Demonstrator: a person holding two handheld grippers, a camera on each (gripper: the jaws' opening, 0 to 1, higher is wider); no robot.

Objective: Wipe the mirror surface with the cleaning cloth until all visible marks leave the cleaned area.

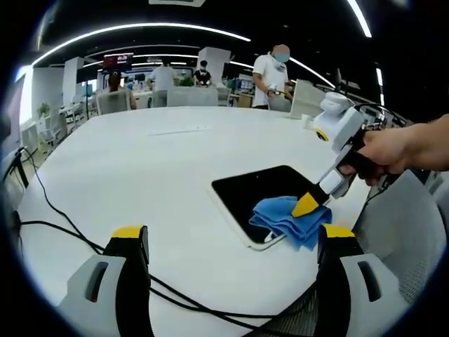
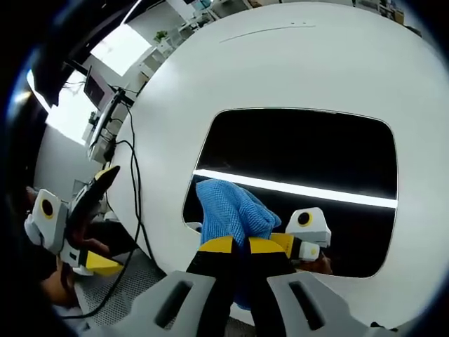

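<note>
**Cloth on the mirror's near corner, most of the glass still ahead**

Nearest in the right gripper view, the right tongs (image 2: 234,246) are clenched on the blue cloth (image 2: 231,207), pressing it onto the mirror (image 2: 302,144) at its near corner. The left tongs (image 1: 231,235) hang released, holding nothing, above the surface (image 1: 126,168) on the near side of the mirror, beside black cables (image 1: 63,228).

By my reading the wiping is at an early or middle stage: the cloth covers only that corner, and the wide dark glass beyond it lies uncovered. Whether marks remain I cannot tell; the glass shows mainly a reflected light strip.

The mirror lies flat near the surface's edge, its near corner closest to the drop. Away from that edge, the surface beyond the mirror lies broad and bare, giving long strokes room. Pulling back toward the near corner risks dragging the cloth off the glass.
</note>
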